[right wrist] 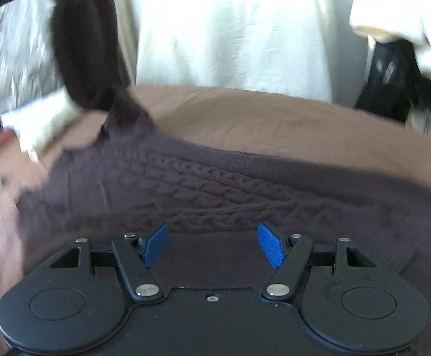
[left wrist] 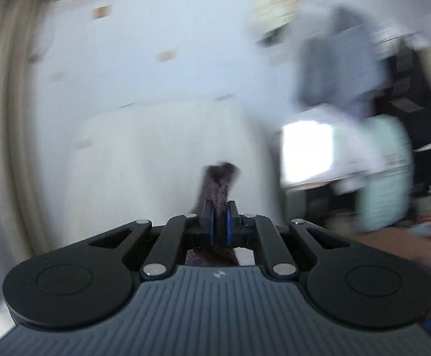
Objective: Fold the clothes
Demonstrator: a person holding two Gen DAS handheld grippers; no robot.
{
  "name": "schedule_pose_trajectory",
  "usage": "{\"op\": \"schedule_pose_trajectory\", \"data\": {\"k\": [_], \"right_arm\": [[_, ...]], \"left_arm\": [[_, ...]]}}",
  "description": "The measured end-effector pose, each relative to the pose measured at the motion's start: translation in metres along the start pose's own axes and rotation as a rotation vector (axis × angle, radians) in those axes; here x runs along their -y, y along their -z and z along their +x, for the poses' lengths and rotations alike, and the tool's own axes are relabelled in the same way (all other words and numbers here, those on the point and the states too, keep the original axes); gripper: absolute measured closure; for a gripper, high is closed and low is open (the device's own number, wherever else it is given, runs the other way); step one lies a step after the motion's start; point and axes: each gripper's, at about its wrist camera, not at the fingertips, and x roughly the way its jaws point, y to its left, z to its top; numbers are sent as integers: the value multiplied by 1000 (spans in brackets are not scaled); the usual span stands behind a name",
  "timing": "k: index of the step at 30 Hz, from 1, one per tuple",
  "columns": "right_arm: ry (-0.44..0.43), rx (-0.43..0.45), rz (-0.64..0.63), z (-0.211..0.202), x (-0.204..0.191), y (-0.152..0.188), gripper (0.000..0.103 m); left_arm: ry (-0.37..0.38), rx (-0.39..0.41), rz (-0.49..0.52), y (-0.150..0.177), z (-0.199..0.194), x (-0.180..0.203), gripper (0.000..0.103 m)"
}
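Note:
A dark purple cable-knit sweater (right wrist: 203, 184) lies spread on a tan bed cover (right wrist: 274, 118). One part of it, likely a sleeve (right wrist: 87, 53), rises blurred toward the upper left in the right wrist view. My left gripper (left wrist: 220, 218) is shut on a fold of that purple knit (left wrist: 219, 184), held up in the air against a blurred white wall. My right gripper (right wrist: 212, 244) stands open just above the sweater's near part, with nothing pinched between its blue pads (right wrist: 270, 244).
White bedding or cloth (right wrist: 230, 29) lies beyond the tan cover. A black bag-like object (right wrist: 393, 80) sits at the right. In the left wrist view, hanging grey and pale green garments (left wrist: 343, 68) and a bright screen (left wrist: 307, 148) blur at the right.

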Motion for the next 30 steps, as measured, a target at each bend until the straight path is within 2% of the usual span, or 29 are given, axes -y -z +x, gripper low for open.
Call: {"op": "schedule_pose_trajectory", "data": {"k": [1,3,6,7,9,11,13,15,17,20,24,27,29,30], "right_arm": [[-17,12,52,-2,2,5,31],[-61,31,149,-7,6,15,31],[-122,51,217,-13,10,42,31],[-116,58,263,-13,14,55,31],[-136,75,365,-13,20,74,31],[-167,100,473,-14,26,92,30],[-184,104,534,-15,29,99,29],[-193,88,549,-14,30,97,29],[-173,76,537,-12,32,91,29],[-149,81,526,-8,32,85,29],[-109,38,503,6,19,89,29],[-57,19,432,11,0,92,29],[-81,40,401,5,-5,93,22],[-97,40,397,4,-4,92,20]], "left_arm": [[83,-24,-27,-1,-6,21,96],[216,-144,-107,8,-2,60,95],[342,-363,-288,44,22,96,92],[357,-420,-329,60,27,101,81],[331,-520,-353,94,36,102,57],[269,-540,-295,130,27,97,49],[162,-579,-237,164,8,80,48],[52,-642,-257,190,-4,51,48],[-15,-688,-333,210,-4,23,48],[-90,-694,-439,220,14,-8,48],[-118,-694,-495,235,15,-26,48],[-137,-737,-531,248,12,-31,48],[-150,-773,-624,263,7,-29,48],[-113,-779,-655,269,1,-26,48]]}}
